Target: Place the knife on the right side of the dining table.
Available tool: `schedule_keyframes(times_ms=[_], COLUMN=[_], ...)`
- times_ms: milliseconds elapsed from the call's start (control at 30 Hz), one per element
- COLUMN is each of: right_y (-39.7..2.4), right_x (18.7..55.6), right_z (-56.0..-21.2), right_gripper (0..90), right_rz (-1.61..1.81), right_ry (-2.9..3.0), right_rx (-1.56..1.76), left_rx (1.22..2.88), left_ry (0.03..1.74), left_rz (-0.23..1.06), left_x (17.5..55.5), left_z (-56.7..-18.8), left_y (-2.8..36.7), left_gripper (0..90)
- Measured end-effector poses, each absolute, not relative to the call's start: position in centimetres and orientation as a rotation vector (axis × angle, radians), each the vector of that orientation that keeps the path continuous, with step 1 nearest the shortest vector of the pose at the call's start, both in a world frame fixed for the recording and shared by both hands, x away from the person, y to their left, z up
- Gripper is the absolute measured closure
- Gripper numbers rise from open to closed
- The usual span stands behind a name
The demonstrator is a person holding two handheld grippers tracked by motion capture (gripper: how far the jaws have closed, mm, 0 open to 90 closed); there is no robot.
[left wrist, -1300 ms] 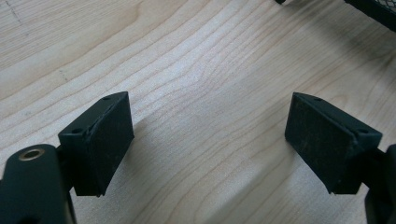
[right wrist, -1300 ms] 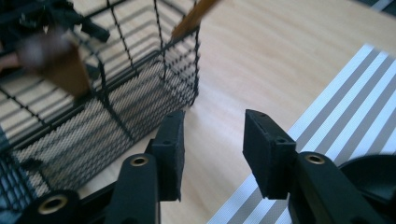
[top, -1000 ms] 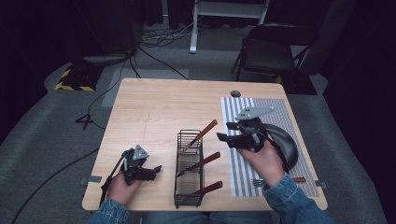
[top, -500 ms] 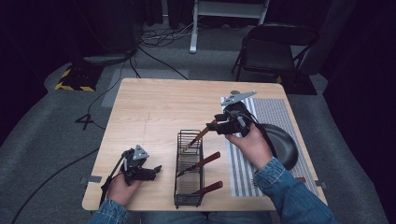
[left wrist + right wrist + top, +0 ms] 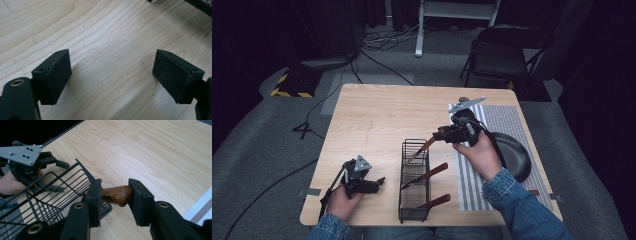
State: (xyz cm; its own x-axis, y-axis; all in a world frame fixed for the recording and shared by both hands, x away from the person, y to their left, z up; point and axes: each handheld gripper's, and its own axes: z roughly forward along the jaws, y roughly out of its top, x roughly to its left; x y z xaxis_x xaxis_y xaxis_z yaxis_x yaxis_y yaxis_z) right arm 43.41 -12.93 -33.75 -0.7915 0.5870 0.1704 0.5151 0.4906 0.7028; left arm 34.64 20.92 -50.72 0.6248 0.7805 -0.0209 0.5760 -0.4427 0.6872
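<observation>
Right gripper (image 5: 438, 135) clamped a knife handle (image 5: 116, 195) over the rack (image 5: 414, 200), seemingly to lift it; left gripper (image 5: 379, 181) rested wide open, empty, near the table's (image 5: 377, 110) front-left corner.

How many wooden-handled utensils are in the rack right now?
3. The far one is clamped by the right gripper, one leans mid-rack, one sits nearest the person. Another handle may lie on the mat.

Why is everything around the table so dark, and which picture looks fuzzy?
High view: light falls on the wooden table, while the floor and the chair behind lie in gloom, and the picture is a bit soft. Left gripper view: the left gripper throws soft shadows on the wood. Right gripper view: the wooden handle is sharp, and the basket wires nearest the camera blur.
</observation>
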Motion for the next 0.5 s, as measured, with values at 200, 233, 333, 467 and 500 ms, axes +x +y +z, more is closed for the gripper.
schedule_keyframes(times_ms=[200,233,333,467,500], right_y=[-13.2,-13.3,-13.2,-13.0,-13.0], right_x=[43.4,43.3,42.9,42.4,42.4], right_z=[-33.5,-33.5,-33.1,-32.8,-32.8], right_gripper=[69.5,70.4,76.9,78.6,78.8], right_rz=[1.284,1.303,1.348,1.368,1.371], right_ry=[2.658,2.663,2.669,2.689,2.692], right_rx=[0.980,0.971,0.934,0.909,0.902], left_rx=[2.178,2.178,2.178,2.178,2.178], left_ry=[1.057,1.057,1.057,1.057,1.057], left_rz=[0.395,0.395,0.395,0.395,0.395], left_x=[34.6,34.6,34.6,34.6,34.6], left_z=[-50.7,-50.7,-50.7,-50.7,-50.7], left_y=[20.9,20.9,20.9,20.9,20.9], left_gripper=[15.8,15.8,15.8,15.8,15.8])
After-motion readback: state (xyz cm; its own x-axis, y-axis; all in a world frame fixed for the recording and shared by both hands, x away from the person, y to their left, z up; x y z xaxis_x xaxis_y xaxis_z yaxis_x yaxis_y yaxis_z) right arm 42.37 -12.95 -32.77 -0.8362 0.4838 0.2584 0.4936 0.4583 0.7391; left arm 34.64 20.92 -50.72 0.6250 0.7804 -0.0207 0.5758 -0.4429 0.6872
